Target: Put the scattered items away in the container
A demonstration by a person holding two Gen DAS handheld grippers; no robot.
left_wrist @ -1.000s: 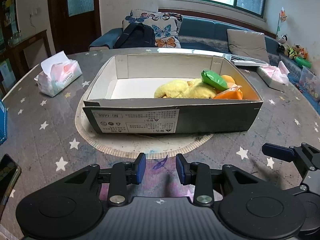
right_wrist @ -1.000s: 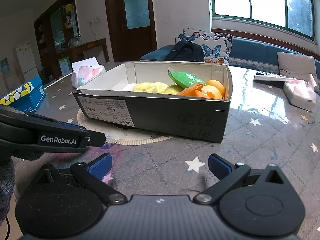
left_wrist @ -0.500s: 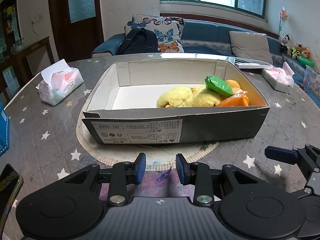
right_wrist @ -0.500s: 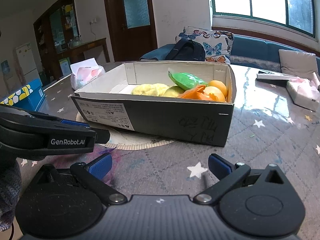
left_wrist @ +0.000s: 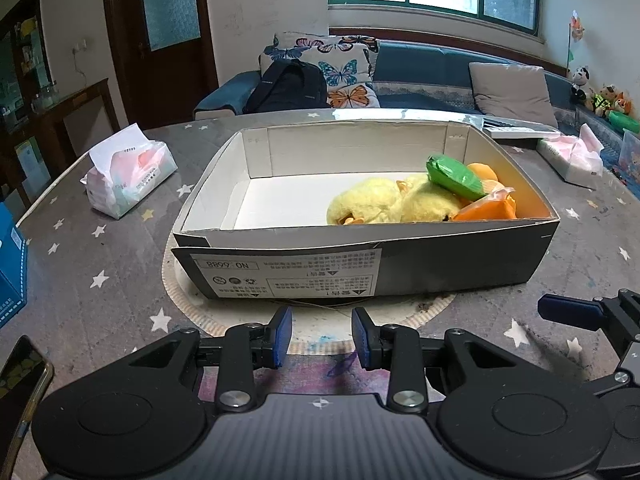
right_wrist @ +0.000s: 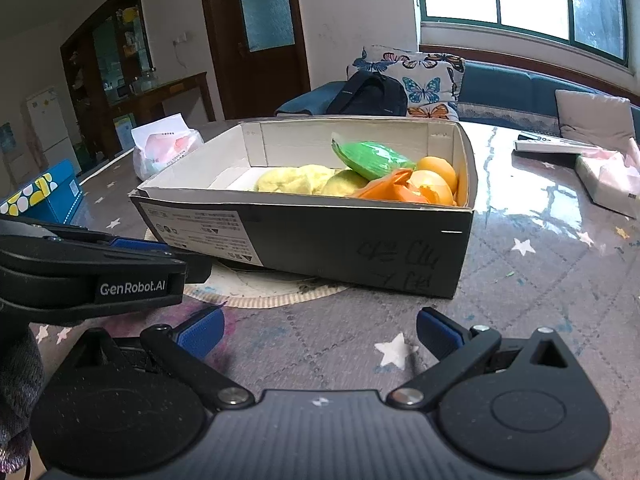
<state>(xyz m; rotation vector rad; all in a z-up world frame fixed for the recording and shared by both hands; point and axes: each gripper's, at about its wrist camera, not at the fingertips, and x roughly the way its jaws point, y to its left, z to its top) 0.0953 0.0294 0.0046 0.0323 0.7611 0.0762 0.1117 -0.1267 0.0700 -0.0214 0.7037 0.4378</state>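
A dark cardboard box [left_wrist: 440, 268] with a white inside stands on the star-patterned table. At its right end lie a yellow plush toy [left_wrist: 380, 204], a green packet [left_wrist: 452, 174] and orange pieces [left_wrist: 486, 210]. My left gripper [left_wrist: 322, 336] hovers in front of the box's near wall, its blue pads a narrow gap apart with nothing between them. My right gripper [right_wrist: 318, 330] is wide open and empty, just before the box [right_wrist: 320, 240] and to the right of the left gripper's fingers [right_wrist: 120, 276]. The same plush toy [right_wrist: 300, 180], green packet [right_wrist: 372, 156] and orange fruit [right_wrist: 436, 170] show in the right wrist view.
A round pale mat [left_wrist: 188, 304] lies under the box. A tissue pack [left_wrist: 128, 176] sits at the left, a blue carton [left_wrist: 10, 264] and a phone [left_wrist: 20, 376] at the left edge. Another tissue pack [left_wrist: 572, 158] and a remote [left_wrist: 516, 132] lie at the far right.
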